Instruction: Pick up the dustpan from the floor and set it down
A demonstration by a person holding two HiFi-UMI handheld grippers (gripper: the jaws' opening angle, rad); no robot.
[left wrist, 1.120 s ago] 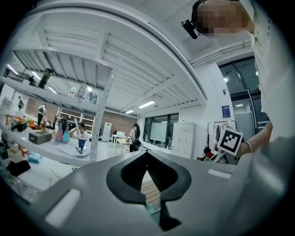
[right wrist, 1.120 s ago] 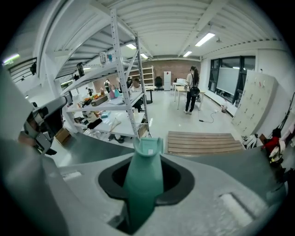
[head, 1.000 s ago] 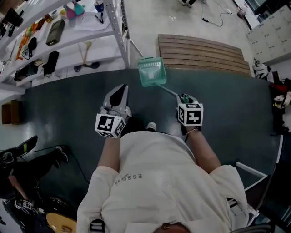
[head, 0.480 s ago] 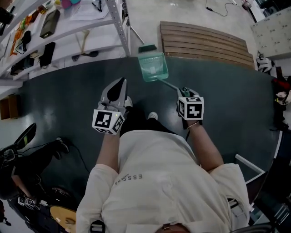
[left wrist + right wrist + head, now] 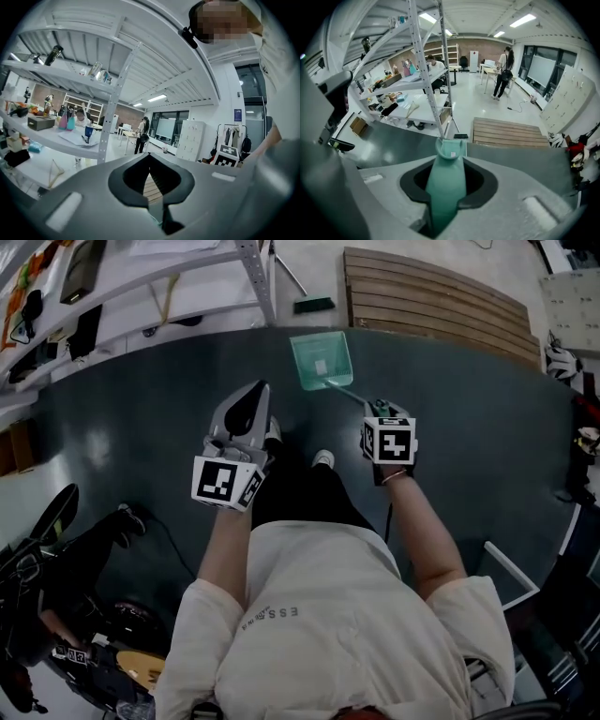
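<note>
Plastic, wood, metal and cloth around my tongs.
The translucent mint-green plastic dustpan (image 5: 322,360) looked smooth with a soft sheen. My right gripper (image 5: 446,161) had a matt grey plastic shell lined in matt black. The dark green floor (image 5: 141,418) was glossy and threw back the lights. The slatted brown wooden pallet (image 5: 441,292) looked dull, the white painted metal shelf rack (image 5: 255,268) smooth, my white cloth shirt (image 5: 328,615) matt.

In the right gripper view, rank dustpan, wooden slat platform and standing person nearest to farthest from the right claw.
1. Dustpan: handle clamped in the right claw, pan straight ahead.
2. Wooden slat platform: on the floor beyond, to the right.
3. Standing person: far back, right of centre.
</note>
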